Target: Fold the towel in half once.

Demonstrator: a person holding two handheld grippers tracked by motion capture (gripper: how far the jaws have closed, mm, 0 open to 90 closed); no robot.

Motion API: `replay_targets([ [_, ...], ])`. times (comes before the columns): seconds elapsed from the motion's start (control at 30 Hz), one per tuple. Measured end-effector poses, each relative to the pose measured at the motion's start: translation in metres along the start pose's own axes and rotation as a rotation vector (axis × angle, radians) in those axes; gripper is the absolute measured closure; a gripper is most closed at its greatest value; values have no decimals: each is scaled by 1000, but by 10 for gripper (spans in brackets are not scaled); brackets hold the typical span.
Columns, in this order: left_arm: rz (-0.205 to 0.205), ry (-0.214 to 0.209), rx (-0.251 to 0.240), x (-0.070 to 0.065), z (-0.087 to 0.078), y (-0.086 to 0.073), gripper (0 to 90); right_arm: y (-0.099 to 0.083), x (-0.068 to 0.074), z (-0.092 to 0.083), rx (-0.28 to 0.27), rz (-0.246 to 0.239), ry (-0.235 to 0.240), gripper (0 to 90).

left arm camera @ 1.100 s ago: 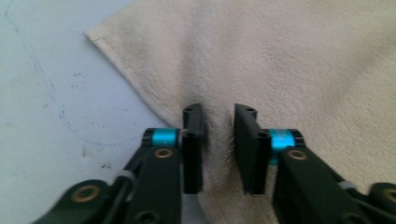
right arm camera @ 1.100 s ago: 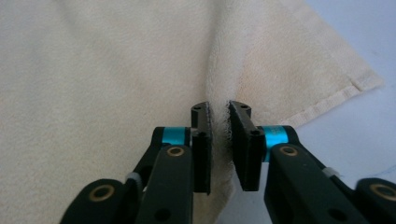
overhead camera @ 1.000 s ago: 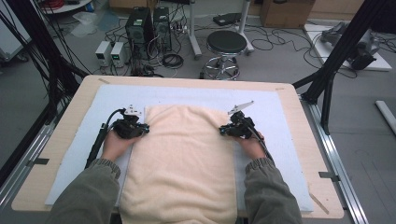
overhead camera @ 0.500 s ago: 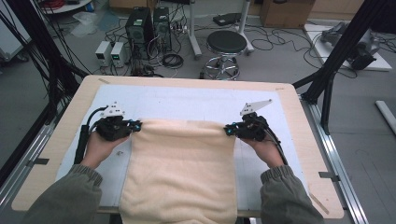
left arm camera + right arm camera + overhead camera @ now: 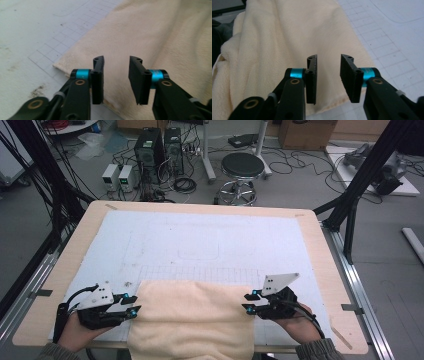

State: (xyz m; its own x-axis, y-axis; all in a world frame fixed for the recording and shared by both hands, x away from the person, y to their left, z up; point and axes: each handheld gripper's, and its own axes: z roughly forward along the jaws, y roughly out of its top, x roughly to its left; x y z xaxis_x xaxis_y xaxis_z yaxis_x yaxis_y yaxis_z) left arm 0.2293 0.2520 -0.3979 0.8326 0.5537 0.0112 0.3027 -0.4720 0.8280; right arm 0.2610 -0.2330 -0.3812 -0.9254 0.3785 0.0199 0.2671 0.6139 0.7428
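Cream towel [image 5: 192,320] folded once, lying flat between left tool [image 5: 134,304] and right tool [image 5: 248,302], both just released, nothing gripped; further folding probably left.

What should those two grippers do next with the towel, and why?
Probably draw back off the towel. The left gripper and right gripper have just been opening, nothing between their jaws, and the cloth already lies folded at the table's near edge.

Left claw [image 5: 134,304], right claw [image 5: 248,302] (just) opening.
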Motion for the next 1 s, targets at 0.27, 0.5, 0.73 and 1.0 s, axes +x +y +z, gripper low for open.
replay_targets([
  [0.27, -52, 61, 11, 28, 29, 12, 521, -7, -31, 13, -27, 85, -73, 509],
  [0.5, -86, -7, 128, 44, 73, 13, 569, -5, -51, 52, 35, 130, -53, 459],
  [0.73, -66, -5, 128, 42, 75, 11, 761, -4, -51, 60, 65, 104, -9, 702],
  [1.0, -53, 38, 94, 37, 69, 17, 779, 1, -47, 49, 20, 83, -34, 760],
])
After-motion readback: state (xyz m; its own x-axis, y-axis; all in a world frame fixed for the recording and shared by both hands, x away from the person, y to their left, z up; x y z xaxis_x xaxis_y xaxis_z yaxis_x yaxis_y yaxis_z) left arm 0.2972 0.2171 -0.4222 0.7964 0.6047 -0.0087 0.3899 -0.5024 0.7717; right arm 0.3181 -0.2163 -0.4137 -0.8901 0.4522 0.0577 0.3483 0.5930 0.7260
